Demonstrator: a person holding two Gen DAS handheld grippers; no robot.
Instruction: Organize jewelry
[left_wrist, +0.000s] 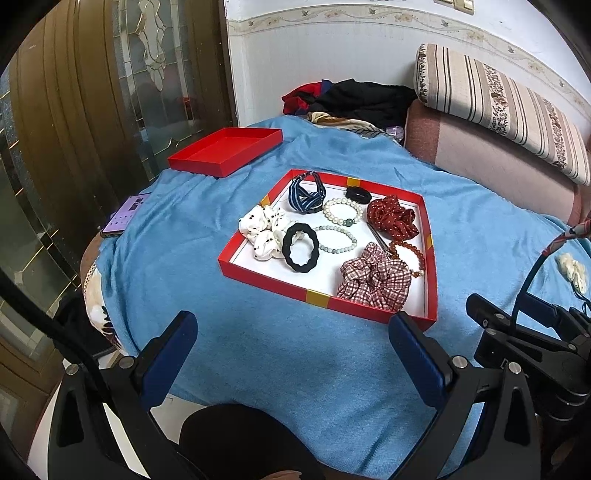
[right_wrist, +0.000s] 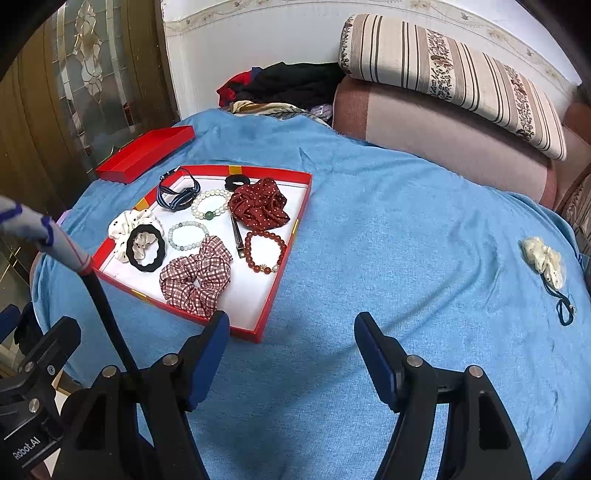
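A red tray (left_wrist: 430, 291) (right_wrist: 295, 206) lies on the blue cloth and holds several scrunchies, hair ties and bead bracelets: a checked scrunchie (left_wrist: 373, 277) (right_wrist: 197, 277), a dark red scrunchie (left_wrist: 393, 216) (right_wrist: 258, 203), a black hair ring (left_wrist: 300, 247) (right_wrist: 146, 247), an amber bracelet (right_wrist: 265, 251). A cream flower hair tie (right_wrist: 543, 260) (left_wrist: 572, 269) lies alone on the cloth at the far right. My left gripper (left_wrist: 295, 343) is open and empty before the tray's near edge. My right gripper (right_wrist: 291, 339) is open and empty beside the tray's near right corner.
A red lid (left_wrist: 225, 149) (right_wrist: 146, 153) lies at the back left. A phone (left_wrist: 125, 216) lies at the cloth's left edge. Dark clothes (left_wrist: 354, 98) and a striped cushion (left_wrist: 498, 107) on a sofa stand behind. A glass door is at the left.
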